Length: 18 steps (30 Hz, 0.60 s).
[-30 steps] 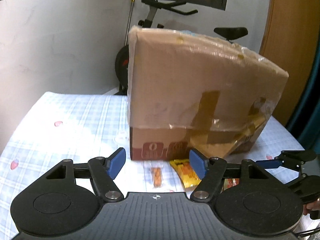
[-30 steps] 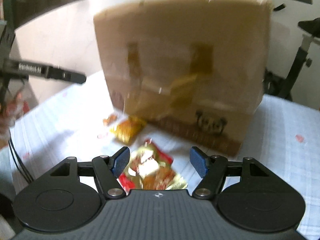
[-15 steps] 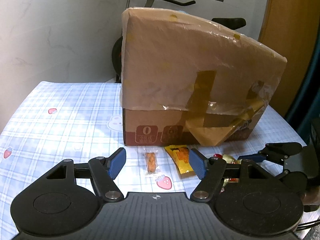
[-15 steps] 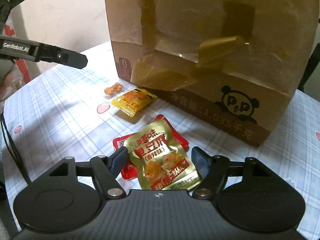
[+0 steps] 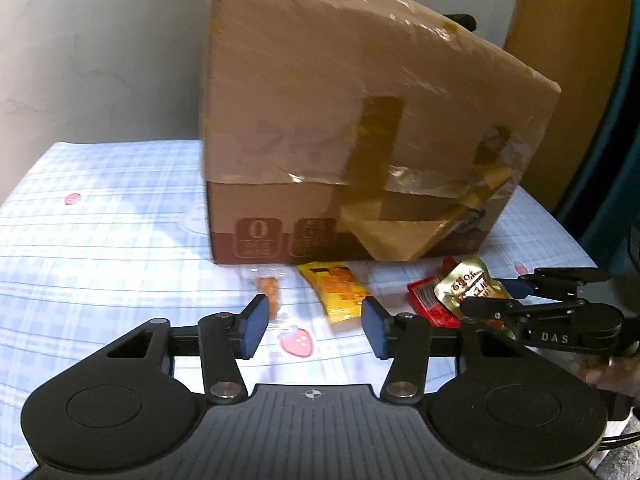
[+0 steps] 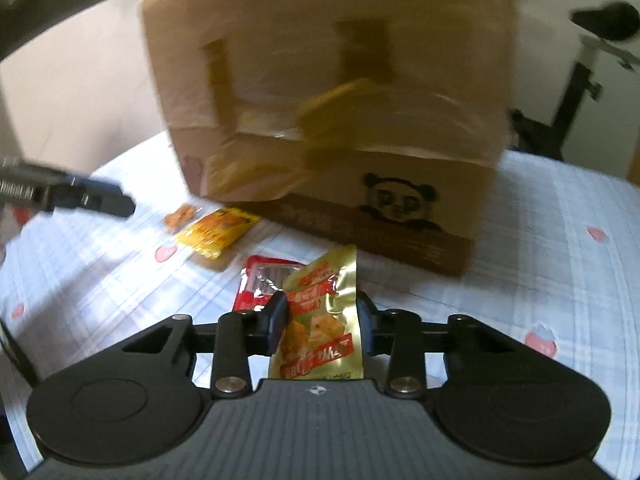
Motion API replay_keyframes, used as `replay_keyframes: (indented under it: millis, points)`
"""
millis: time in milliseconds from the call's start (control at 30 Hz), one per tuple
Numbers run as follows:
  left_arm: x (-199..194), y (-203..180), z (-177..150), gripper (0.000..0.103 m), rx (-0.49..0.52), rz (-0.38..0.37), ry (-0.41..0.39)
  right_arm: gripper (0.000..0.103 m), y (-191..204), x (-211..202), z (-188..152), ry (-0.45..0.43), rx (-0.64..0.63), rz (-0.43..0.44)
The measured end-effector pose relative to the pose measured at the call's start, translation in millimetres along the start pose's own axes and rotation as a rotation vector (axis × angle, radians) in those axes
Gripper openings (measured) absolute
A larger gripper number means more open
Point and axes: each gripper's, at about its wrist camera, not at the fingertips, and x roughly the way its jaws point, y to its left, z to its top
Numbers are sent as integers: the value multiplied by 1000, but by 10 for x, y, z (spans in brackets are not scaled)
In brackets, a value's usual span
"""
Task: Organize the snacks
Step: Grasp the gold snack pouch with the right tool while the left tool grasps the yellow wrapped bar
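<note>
My right gripper [image 6: 320, 312] is shut on a gold snack packet [image 6: 332, 276], which stands bent upright between the pads. A red packet [image 6: 264, 280] lies just behind it on the cloth. My left gripper [image 5: 314, 320] hovers low over the table and its jaws are closing. A small orange snack in clear wrap [image 5: 270, 296] lies by the left pad and a yellow packet [image 5: 336, 292] by the right pad; neither pad presses on them. In the left wrist view the right gripper [image 5: 540, 296] holds the gold packet [image 5: 468, 284] at the right.
A large taped cardboard box [image 5: 340, 120] stands right behind the snacks on the blue checked tablecloth [image 5: 100, 220]. An exercise bike [image 6: 580, 80] stands beyond the table, and a wooden door [image 5: 568, 40] at the far right.
The right gripper's jaws have come together on the gold packet, which now stands up off the red one. The left gripper's jaws have narrowed and it has come down closer to the snacks.
</note>
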Motion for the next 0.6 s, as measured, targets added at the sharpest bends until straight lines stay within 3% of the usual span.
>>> replay_keyframes:
  millis: [133,600]
  points:
    - [157,-92,25,53,9,-1,15,38,-100,-27,-76,-25,76,10]
    - [745,-314,71,53,23,55,50,38,-46,-81,-153,-64,32,-2]
